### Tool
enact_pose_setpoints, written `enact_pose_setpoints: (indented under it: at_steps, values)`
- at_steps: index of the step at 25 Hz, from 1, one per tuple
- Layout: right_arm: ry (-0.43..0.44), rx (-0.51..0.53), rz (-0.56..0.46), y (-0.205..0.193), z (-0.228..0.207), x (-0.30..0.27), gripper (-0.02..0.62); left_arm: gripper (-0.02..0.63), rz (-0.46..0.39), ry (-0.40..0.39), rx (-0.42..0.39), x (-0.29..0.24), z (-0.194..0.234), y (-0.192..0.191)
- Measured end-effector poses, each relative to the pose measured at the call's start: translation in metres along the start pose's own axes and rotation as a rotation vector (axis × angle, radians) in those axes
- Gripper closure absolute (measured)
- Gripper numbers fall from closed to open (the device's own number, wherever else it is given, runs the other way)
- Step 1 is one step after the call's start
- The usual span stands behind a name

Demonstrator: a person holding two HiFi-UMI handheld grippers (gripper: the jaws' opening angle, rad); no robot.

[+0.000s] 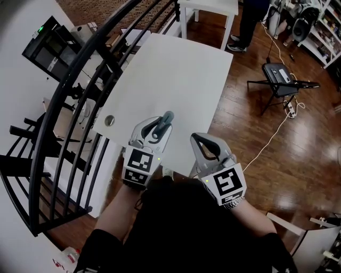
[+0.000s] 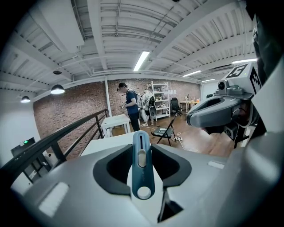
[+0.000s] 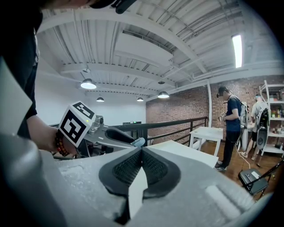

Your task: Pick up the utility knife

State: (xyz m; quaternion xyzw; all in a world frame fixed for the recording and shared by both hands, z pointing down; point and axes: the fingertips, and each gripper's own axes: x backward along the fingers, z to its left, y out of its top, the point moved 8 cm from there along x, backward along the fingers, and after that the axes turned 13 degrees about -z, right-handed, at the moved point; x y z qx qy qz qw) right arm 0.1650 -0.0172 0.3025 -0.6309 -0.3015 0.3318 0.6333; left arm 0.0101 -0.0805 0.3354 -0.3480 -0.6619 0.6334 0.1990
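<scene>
The utility knife is a slim teal-blue handle with a grey slider and a round hole at its end. It is clamped upright between the pads of my left gripper and held off the white table. In the left gripper view the utility knife stands between the dark pads of the left gripper. My right gripper hovers beside it on the right, its jaws shut with nothing in them. In the right gripper view the right gripper has its pads meeting, and the left gripper is to the left.
A black metal railing runs along the table's left side. A round grommet hole sits near the table's near-left corner. A second white table, a standing person and a folding chair lie beyond on the wooden floor.
</scene>
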Motion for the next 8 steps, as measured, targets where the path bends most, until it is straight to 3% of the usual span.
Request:
enact_pose_setpoints:
  at_steps: [8]
  values:
    - [0.005, 0.008, -0.002, 0.0029, 0.0048, 0.0006, 0.603, 0.453, 0.002, 0.006, -0.004, 0.007, -0.0008, 0.0003]
